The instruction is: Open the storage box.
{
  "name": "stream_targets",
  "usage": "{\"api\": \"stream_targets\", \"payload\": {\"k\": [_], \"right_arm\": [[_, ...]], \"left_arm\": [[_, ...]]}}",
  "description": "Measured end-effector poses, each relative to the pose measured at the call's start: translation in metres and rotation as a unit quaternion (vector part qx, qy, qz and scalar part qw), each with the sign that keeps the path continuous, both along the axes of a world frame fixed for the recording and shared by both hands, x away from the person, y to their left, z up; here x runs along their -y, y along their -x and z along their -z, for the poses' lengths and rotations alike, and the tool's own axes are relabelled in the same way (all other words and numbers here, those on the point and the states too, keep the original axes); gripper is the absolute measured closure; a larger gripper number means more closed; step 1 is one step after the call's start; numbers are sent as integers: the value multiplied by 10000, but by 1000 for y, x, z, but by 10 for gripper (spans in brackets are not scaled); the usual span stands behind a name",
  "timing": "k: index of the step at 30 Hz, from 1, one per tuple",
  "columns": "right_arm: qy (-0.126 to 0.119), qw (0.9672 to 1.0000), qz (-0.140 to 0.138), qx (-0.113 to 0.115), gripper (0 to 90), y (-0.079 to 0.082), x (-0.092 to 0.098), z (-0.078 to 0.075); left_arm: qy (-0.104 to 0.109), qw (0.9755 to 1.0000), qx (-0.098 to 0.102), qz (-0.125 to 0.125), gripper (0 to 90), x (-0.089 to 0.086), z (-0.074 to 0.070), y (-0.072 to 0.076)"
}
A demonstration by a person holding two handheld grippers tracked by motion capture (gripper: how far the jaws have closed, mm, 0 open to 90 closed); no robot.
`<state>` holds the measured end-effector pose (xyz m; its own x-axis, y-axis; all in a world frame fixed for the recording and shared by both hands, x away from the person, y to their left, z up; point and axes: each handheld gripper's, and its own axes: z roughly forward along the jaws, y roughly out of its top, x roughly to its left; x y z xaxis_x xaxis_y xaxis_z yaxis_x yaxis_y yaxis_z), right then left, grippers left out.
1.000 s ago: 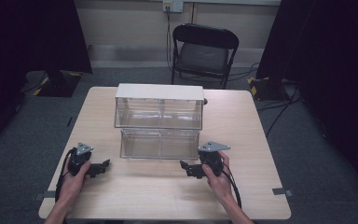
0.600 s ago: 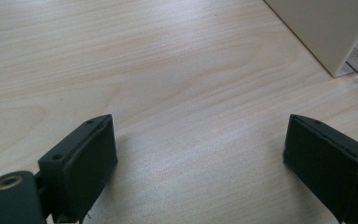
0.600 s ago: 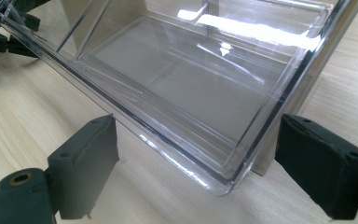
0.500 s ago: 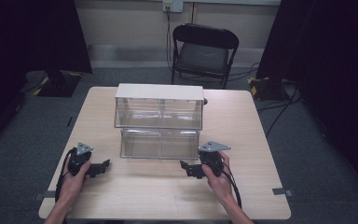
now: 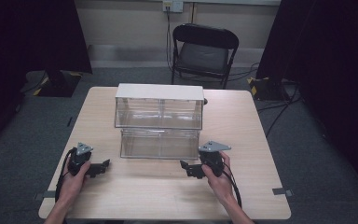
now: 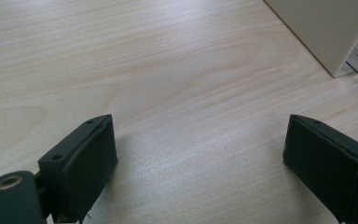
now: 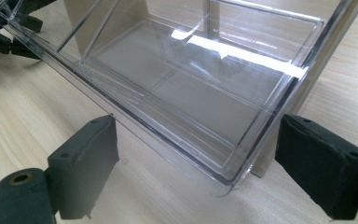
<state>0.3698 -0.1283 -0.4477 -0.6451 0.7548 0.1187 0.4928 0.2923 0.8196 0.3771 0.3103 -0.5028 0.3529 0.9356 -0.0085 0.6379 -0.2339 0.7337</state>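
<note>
A clear plastic drawer cabinet [image 5: 159, 109] stands near the middle of the worktop [image 5: 242, 140], toward the far edge. It has a flat, opaque cream-white top and cream side walls, and its front shows see-through compartments side by side. From its lower level a clear drawer [image 5: 160, 143] is drawn out toward the near edge, resting low on the worktop. In the right gripper view the drawer [image 7: 182, 88] is a shallow rectangular tray of glossy, colourless plastic with thin straight walls, a rounded corner, a stepped floor and a bright strip of reflected light across it.

The worktop is pale wood-grain laminate with a matt, smooth surface and rounded corners.

The left gripper [image 5: 103, 164] rests near the near-left corner, held in a hand [image 5: 72, 179], its black padded jaws spread wide with bare worktop between them in the left gripper view [image 6: 200, 154]. The right gripper [image 5: 183, 166] lies toward the near-right part of the worktop, just beside the drawer's front right corner, held in the other hand [image 5: 219, 179]; its jaws are also spread wide and grasp nothing, the drawer's corner lying just beyond them [image 7: 196, 163]. Each gripper carries a grey three-cornered plate on top.
</note>
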Motion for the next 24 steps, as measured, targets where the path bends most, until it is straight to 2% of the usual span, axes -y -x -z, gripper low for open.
{"api": "stream_targets", "payload": {"k": [24], "right_arm": [[101,9998,-11,149,126,3,0,-7]], "left_arm": [[0,10000,0,2,90,0,0,0]]}}
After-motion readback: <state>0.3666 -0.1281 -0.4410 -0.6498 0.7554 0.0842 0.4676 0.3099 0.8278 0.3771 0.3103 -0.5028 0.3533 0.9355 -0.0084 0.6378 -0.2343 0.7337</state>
